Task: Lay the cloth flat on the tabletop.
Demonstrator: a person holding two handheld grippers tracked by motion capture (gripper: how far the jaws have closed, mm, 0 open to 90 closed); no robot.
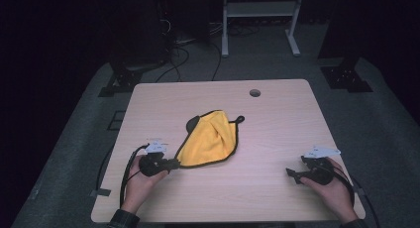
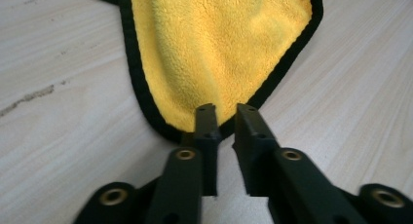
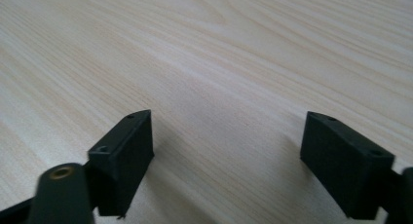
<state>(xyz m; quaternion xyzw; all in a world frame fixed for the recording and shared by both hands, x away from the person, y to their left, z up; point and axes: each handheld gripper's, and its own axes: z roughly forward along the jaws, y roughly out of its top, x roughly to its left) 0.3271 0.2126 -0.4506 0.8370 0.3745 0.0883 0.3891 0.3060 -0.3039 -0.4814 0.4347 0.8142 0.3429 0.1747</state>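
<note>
**Two grippers low on the table, left one at the cloth's corner**

Nearest me, both hands rest on the wooden table (image 1: pixel 277 119) close to its front edge. I see my left gripper (image 1: pixel 174 163) by the front-left, its jaws pointing at the near corner of the yellow cloth (image 1: pixel 210 139). In the left gripper view the jaws stand a narrow gap apart, and the cloth's black-edged corner (image 2: pixel 195 129) lies right at their tips; I cannot tell whether the pads are pressing on it. My right gripper (image 1: pixel 292 174) sits well apart at the front-right, released, its jaws spread wide over bare wood with nothing between them.

Farther in, the cloth lies bunched around the middle of the table, yellow with a black border and a small black loop (image 1: pixel 239 120) at its far end. Beyond it, a round hole (image 1: pixel 255 92) sits near the table's far edge.
</note>
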